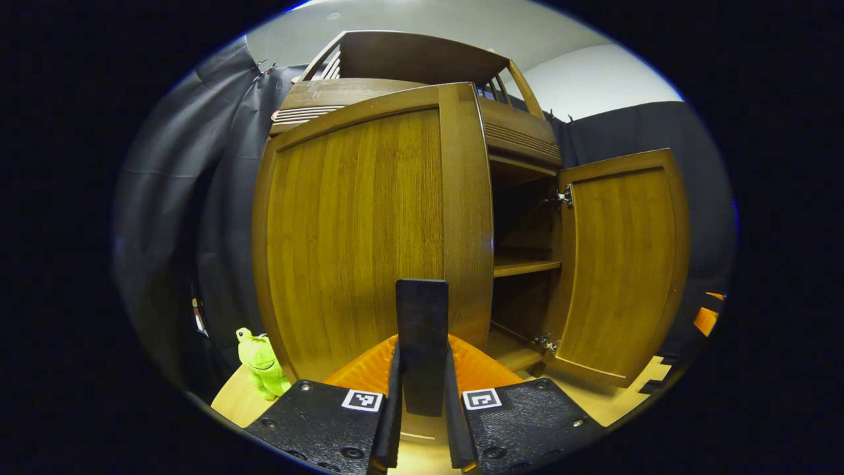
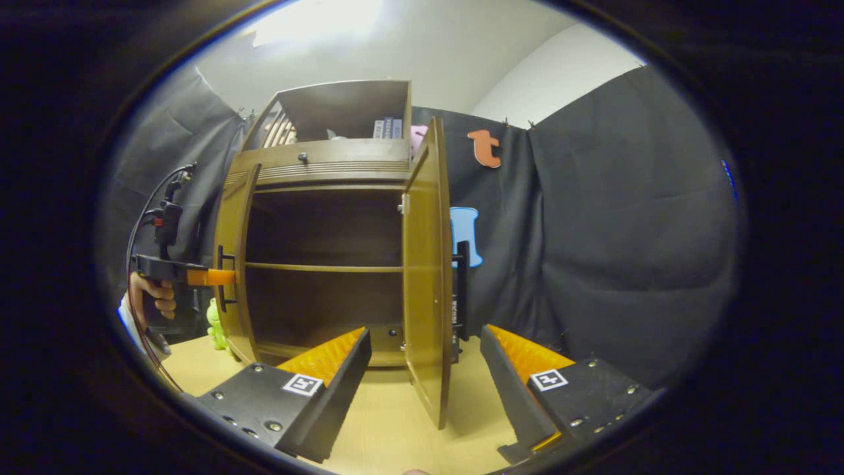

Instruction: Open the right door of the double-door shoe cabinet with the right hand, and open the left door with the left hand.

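At the far left of the right gripper view a hand (image 2: 150, 295) holds the left gripper (image 2: 221, 277) level, its jaws pinching the dark bar handle (image 2: 223, 278) of the left door (image 2: 232, 264) of the shoe cabinet (image 2: 330, 165), which stands on the pale wooden counter (image 2: 395, 422) against the black cloth wall. That door is swung part-way out, its outer face turned away from this view. A green plush frog (image 2: 214, 323) sits on the counter just beside the cabinet's left foot, below the held handle. In the left gripper view the same grip shows from close up: the two jaws are closed against the sides of the upright handle (image 1: 422, 343), with the left door's (image 1: 369, 231) panel right behind it and the frog (image 1: 262, 363) low at the left. Moving right, the cabinet's interior lies open, dark, with one shelf (image 2: 323, 267) across its middle. Further right, the right door (image 2: 428, 264) stands swung wide, seen nearly edge-on, its own dark handle (image 2: 461, 290) on the far face. The right gripper (image 2: 425, 369) hangs in front of this door, its jaws spread wide, one on each side of the door's lower edge and touching nothing. In the left gripper view the right door (image 1: 626, 264) shows its inner face and hinges.
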Tool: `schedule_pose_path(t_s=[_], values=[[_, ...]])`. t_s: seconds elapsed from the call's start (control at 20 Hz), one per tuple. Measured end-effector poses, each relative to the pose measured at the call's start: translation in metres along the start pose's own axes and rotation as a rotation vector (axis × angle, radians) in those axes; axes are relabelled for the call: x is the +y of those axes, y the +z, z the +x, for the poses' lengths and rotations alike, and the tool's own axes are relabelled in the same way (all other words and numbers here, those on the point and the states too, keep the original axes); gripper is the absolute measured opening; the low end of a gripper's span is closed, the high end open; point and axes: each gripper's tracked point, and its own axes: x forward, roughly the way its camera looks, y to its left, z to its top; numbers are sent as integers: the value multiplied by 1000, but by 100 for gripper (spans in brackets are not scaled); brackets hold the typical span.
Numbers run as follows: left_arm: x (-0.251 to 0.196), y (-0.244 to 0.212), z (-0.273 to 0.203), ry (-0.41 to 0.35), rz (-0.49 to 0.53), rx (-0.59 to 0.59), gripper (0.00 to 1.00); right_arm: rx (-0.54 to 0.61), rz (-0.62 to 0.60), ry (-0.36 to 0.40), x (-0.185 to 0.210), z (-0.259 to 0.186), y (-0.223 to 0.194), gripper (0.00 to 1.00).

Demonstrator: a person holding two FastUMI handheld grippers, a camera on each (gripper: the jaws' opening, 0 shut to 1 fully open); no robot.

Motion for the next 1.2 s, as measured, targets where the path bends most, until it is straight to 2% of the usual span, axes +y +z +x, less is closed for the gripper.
schedule_pose_path(t_s=[0.1, 0.15, 0.2, 0.25, 0.4, 0.8, 1.0, 1.2], values=[[6, 1, -13, -4, 1, 4, 30, -11, -17, 1, 4, 0, 4, 99], [9, 0, -19, -6, 3, 6, 30, -13, -18, 0, 5, 0, 4, 94], [13, 1, -24, -8, 2, 9, 30, -10, -13, 4, 8, 0, 4, 94], [15, 0, -30, -7, 5, 11, 30, -10, -11, 12, 11, 0, 4, 100], [24, 1, -44, 2, 12, 19, 30, -5, -17, 17, 16, -3, 2, 99], [47, 3, -71, 62, 28, 26, 29, 0, -15, 27, 17, -6, 2, 99], [55, 2, -76, 74, 4, 37, 25, -6, -7, 25, 16, -8, 4, 99], [72, 3, -90, 126, 14, 29, 22, -1, -12, 27, 17, -9, 4, 99]])
